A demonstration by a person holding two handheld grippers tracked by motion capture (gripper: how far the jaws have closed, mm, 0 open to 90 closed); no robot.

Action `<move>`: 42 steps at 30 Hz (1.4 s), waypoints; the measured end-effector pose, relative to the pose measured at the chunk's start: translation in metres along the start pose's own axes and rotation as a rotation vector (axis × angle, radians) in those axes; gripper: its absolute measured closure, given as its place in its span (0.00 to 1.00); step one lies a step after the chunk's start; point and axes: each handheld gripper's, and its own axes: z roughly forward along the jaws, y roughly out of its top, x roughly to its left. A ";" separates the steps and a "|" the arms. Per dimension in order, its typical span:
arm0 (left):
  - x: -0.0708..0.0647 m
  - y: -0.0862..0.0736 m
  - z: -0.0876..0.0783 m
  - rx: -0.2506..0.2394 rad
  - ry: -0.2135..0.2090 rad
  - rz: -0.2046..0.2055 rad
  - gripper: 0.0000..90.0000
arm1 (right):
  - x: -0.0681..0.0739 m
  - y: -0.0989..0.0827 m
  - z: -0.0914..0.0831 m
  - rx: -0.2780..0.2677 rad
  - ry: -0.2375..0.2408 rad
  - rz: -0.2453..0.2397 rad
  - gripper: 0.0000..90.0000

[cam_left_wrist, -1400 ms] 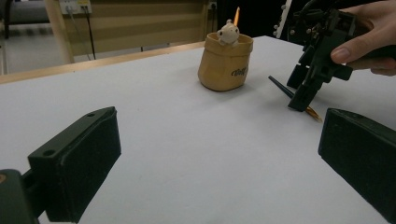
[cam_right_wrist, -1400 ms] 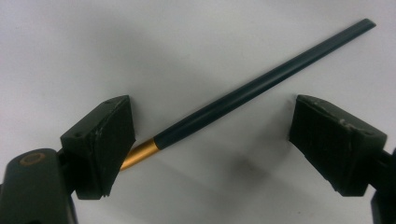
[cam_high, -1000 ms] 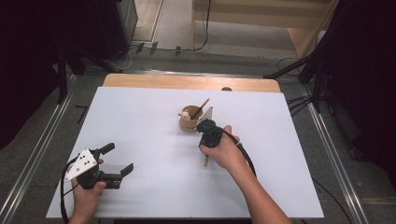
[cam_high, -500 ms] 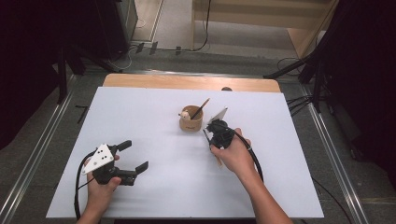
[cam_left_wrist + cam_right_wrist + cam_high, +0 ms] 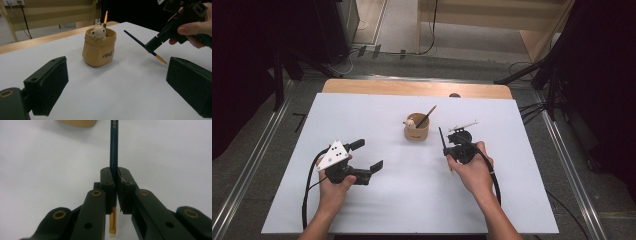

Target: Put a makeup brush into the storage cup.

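Clamping a dark blue-green paintbrush (image 5: pixel 114 147) between its two black pads, the right gripper (image 5: pixel 451 150) has its jaws drawn fully together on the handle. In the right gripper view the slim handle runs straight up out of the pads, and its gold ferrule and pale bristle tip stick out below them. In the high view the paintbrush (image 5: pixel 443 142) slants across the gripper, dark end toward the far side of the table, gold end toward the person. The brush is lifted clear of the surface, as the left gripper view shows, with a faint shadow beneath it.

The left gripper (image 5: pixel 368 156) sits well apart on the person's left, jaws spread wide, nothing between them. In its own view both padded jaws frame bare table.

Between the two grippers, somewhat farther from the person, stands a tan sack-shaped holder (image 5: pixel 416 132) with dark lettering and a small white bear figure (image 5: pixel 98 32) at its rim. A second, orange-handled brush (image 5: pixel 427 116) leans upright inside it. The holder rests on the white table top (image 5: pixel 512 200), near the held paintbrush but not touching it.
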 end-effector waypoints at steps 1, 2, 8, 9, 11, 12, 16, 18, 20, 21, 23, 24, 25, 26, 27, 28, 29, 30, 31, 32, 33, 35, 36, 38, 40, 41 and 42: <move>0.000 0.002 0.002 -0.001 0.001 0.007 0.05 | 0.000 -0.002 -0.001 -0.027 0.003 0.005 0.94; 0.000 0.005 0.004 -0.004 -0.002 0.004 0.05 | 0.001 -0.005 -0.002 -0.054 0.007 0.007 0.94; -0.001 0.020 0.015 -0.016 -0.022 0.008 0.05 | 0.004 -0.019 -0.006 -0.220 -0.011 -0.011 0.94; -0.001 0.022 0.017 -0.018 -0.026 0.006 0.05 | 0.004 -0.022 -0.007 -0.257 -0.006 -0.007 0.94; -0.002 0.025 0.020 -0.018 -0.030 0.010 0.05 | 0.004 -0.026 -0.009 -0.311 -0.013 -0.010 0.94; -0.002 0.026 0.021 -0.013 -0.029 0.010 0.05 | 0.005 -0.028 -0.011 -0.346 -0.011 -0.019 0.94; -0.002 0.028 0.025 0.009 -0.039 0.024 0.05 | 0.008 -0.035 -0.015 -0.432 -0.021 -0.068 0.94; -0.001 0.028 0.026 0.016 -0.045 0.018 0.05 | 0.009 -0.037 -0.017 -0.461 -0.028 -0.085 0.94; -0.001 0.029 0.027 0.018 -0.052 0.006 0.05 | 0.010 -0.038 -0.018 -0.485 -0.019 -0.110 0.94; -0.002 0.029 0.028 0.017 -0.058 -0.005 0.06 | 0.010 -0.039 -0.018 -0.499 -0.025 -0.126 0.94; -0.002 0.028 0.029 0.022 -0.049 -0.002 0.08 | 0.012 -0.040 -0.018 -0.524 -0.033 -0.153 0.94; -0.002 0.028 0.029 0.023 -0.044 -0.005 0.09 | 0.012 -0.041 -0.018 -0.536 -0.041 -0.168 0.94; -0.002 0.028 0.029 0.023 -0.038 -0.011 0.10 | 0.013 -0.042 -0.018 -0.545 -0.046 -0.178 0.94; -0.002 0.029 0.029 0.021 -0.037 -0.019 0.11 | 0.014 -0.043 -0.018 -0.551 -0.045 -0.188 0.94; -0.002 0.029 0.029 0.023 -0.034 -0.027 0.14 | 0.015 -0.044 -0.018 -0.555 -0.052 -0.201 0.94; -0.002 0.029 0.029 0.025 -0.031 -0.026 0.15 | 0.016 -0.045 -0.017 -0.563 -0.057 -0.220 0.94; -0.002 0.029 0.029 0.027 -0.032 -0.026 0.16 | 0.017 -0.045 -0.017 -0.567 -0.054 -0.236 0.94; -0.003 0.029 0.030 0.028 -0.037 -0.029 0.16 | 0.018 -0.046 -0.016 -0.575 -0.065 -0.262 0.94; -0.003 0.029 0.030 0.028 -0.041 -0.030 0.16 | 0.020 -0.047 -0.015 -0.584 -0.079 -0.287 0.94; -0.003 0.029 0.030 0.030 -0.045 -0.029 0.16 | 0.021 -0.047 -0.015 -0.587 -0.087 -0.307 0.94; -0.003 0.029 0.030 0.031 -0.050 -0.026 0.16 | 0.022 -0.047 -0.014 -0.586 -0.096 -0.324 0.94; -0.005 0.029 0.031 0.035 -0.053 -0.021 0.17 | 0.025 -0.048 -0.013 -0.596 -0.112 -0.371 0.94; -0.005 0.029 0.031 0.036 -0.055 -0.018 0.17 | 0.027 -0.049 -0.013 -0.600 -0.119 -0.391 0.94; -0.007 0.030 0.032 0.039 -0.055 -0.012 0.18 | 0.030 -0.049 -0.012 -0.604 -0.130 -0.431 0.94; -0.008 0.031 0.032 0.044 -0.060 -0.006 0.21 | 0.033 -0.050 -0.011 -0.608 -0.134 -0.462 0.94; -0.009 0.031 0.033 0.050 -0.061 -0.002 0.22 | 0.034 -0.051 -0.010 -0.611 -0.143 -0.479 0.94; -0.009 0.032 0.033 0.051 -0.063 -0.002 0.23 | 0.036 -0.051 -0.010 -0.609 -0.152 -0.498 0.94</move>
